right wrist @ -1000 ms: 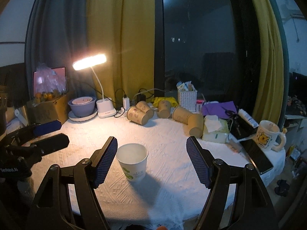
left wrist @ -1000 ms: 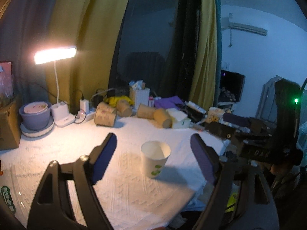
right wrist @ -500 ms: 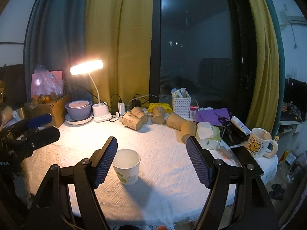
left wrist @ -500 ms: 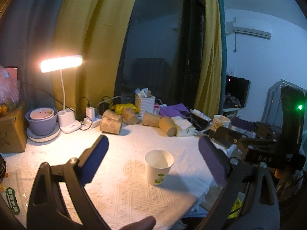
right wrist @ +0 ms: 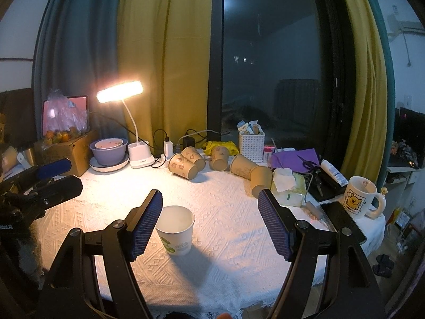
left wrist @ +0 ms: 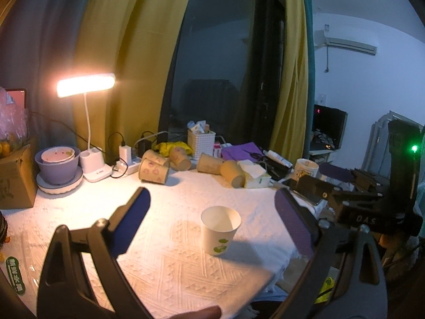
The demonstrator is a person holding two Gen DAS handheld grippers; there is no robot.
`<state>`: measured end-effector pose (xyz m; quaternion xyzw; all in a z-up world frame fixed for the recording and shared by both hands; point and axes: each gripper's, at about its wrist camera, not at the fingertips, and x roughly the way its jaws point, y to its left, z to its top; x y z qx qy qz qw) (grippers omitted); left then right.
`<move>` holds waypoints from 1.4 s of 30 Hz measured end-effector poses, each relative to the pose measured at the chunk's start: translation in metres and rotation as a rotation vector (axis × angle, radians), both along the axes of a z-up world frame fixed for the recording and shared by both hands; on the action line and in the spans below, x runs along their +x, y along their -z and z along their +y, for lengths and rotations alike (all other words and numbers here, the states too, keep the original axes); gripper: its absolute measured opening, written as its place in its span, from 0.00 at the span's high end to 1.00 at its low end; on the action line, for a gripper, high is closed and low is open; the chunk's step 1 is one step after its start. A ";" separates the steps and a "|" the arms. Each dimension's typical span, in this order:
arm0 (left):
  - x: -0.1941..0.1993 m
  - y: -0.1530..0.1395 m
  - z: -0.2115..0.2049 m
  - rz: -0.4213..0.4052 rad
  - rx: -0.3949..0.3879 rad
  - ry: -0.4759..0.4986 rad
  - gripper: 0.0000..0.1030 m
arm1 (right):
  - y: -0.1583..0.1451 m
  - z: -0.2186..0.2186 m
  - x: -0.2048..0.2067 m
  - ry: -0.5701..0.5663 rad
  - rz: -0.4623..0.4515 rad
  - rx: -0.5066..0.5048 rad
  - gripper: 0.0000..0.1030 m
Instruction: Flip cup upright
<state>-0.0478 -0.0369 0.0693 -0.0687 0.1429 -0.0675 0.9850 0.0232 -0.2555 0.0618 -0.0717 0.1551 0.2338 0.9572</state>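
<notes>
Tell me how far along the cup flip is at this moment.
Done, by the look of it: the white paper cup stands upright on the white tablecloth, mouth up. In hand: nothing; the left hand-held gripper and right hand-held gripper are both open, not touching the cup. Left: apparently nothing for this cup. The brown cups at the back lie on their sides.

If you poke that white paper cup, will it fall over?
Probably. The white paper cup looks empty, so it's likely very light. It's taller than its narrow base, so it may tip. Being thin paper, it would likely squash if squeezed hard.
</notes>
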 end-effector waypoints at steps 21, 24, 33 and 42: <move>0.001 0.004 -0.003 0.011 -0.008 0.006 0.07 | 0.008 0.004 0.001 -0.003 0.014 0.001 0.25; 0.001 0.004 -0.003 0.010 -0.007 0.006 0.07 | 0.010 0.005 0.001 -0.002 0.018 0.000 0.25; 0.001 0.006 -0.005 0.013 -0.007 0.009 0.07 | 0.014 0.006 0.003 -0.003 0.026 -0.001 0.25; 0.002 0.011 -0.004 0.019 -0.009 0.011 0.07 | 0.014 0.006 0.004 -0.004 0.029 -0.002 0.25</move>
